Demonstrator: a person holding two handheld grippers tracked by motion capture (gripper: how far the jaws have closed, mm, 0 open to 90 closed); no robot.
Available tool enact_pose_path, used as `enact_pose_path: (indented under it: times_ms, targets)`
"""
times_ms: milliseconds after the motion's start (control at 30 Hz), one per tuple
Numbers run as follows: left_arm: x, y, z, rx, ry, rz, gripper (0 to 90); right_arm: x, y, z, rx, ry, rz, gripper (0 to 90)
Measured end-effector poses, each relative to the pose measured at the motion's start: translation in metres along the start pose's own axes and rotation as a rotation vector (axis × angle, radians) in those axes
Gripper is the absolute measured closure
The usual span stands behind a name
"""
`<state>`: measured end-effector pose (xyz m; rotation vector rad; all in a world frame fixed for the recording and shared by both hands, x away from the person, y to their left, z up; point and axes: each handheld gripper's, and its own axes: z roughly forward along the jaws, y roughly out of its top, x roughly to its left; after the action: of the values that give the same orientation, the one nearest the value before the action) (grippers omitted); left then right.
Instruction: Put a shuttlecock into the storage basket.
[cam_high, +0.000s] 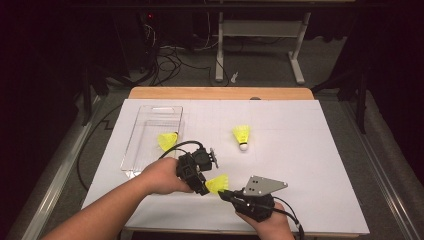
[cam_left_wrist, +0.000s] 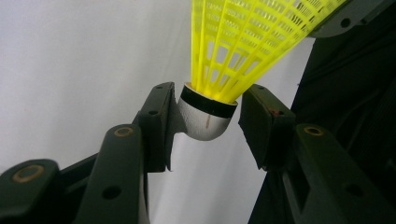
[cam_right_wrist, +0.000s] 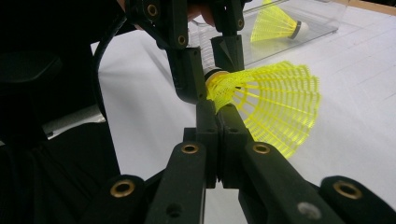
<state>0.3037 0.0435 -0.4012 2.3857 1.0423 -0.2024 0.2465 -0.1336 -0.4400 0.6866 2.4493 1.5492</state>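
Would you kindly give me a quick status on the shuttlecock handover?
Right gripper shut on held shuttlecock's skirt. Left gripper open around its cork base, one pad touching. Nothing in the way.

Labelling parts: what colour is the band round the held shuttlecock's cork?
Black band on a white cork, clearest in the left gripper view.

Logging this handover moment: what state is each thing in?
Held shuttlecock: off the table, skirt pinched by the right tool, cork between the left tool's jaws.
Left tool: around the cork, one pad touching, other apart.
Tray shuttlecock: lying on its side in the clear tray.
Third shuttlecock: on the table, cork down.
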Motion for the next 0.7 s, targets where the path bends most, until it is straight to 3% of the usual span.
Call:
enact_pose_path:
  times_ms: [300, 567, 700]
  targets:
    - [-0.0003, -0.0026, -0.0003, 0.007, 0.000, 0.024, 62.8, -0.0019, -0.0006, -0.0008, 0.004, -0.014, 0.002, 90.0]
    - [-0.0008, -0.0039, -0.0005, -0.002, -0.001, 0.030, 63.6, -0.0017, -0.0008, -0.0002, 0.001, -0.020, -0.003, 90.0]
    - [0.0001, -0.0031, -0.0016, -0.011, 0.001, 0.024, 63.7, -0.0014, -0.0010, 0.0003, 0.003, -0.030, -0.008, 84.2]
